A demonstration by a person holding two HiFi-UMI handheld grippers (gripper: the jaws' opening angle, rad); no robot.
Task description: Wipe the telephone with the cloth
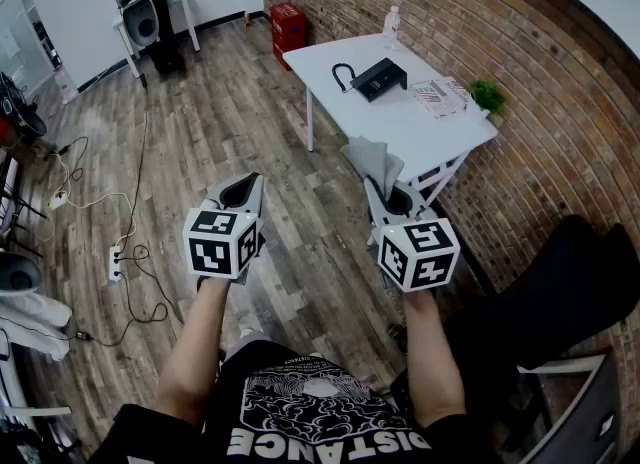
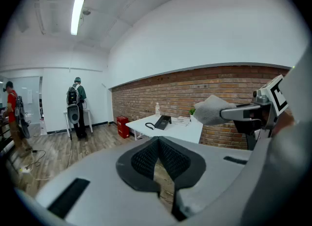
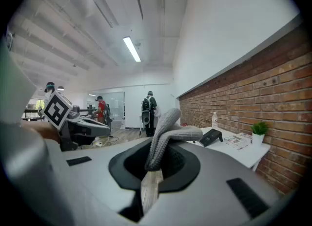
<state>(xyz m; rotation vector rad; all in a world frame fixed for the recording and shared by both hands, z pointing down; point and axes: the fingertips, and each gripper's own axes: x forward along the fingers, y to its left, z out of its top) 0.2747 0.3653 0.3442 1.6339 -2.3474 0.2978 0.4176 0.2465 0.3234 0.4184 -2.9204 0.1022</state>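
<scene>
Gripping the cloth (image 1: 372, 160) in my right claw (image 1: 388, 197) — left claw (image 1: 240, 192) clenched on nothing — I'm at the approach step. The telephone (image 1: 380, 79) sits on the white table (image 1: 400, 132), upper centre-right of the frame, well apart from me. Next, I judge, I must close in and lay the cloth on it.

Black telephone (image 1: 380, 78) on table (image 1: 412, 128), grey cloth (image 1: 375, 160) gripped

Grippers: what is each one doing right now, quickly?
Left gripper: jaws shut, nothing between them.
Right gripper: jaws shut on the grey cloth.
</scene>
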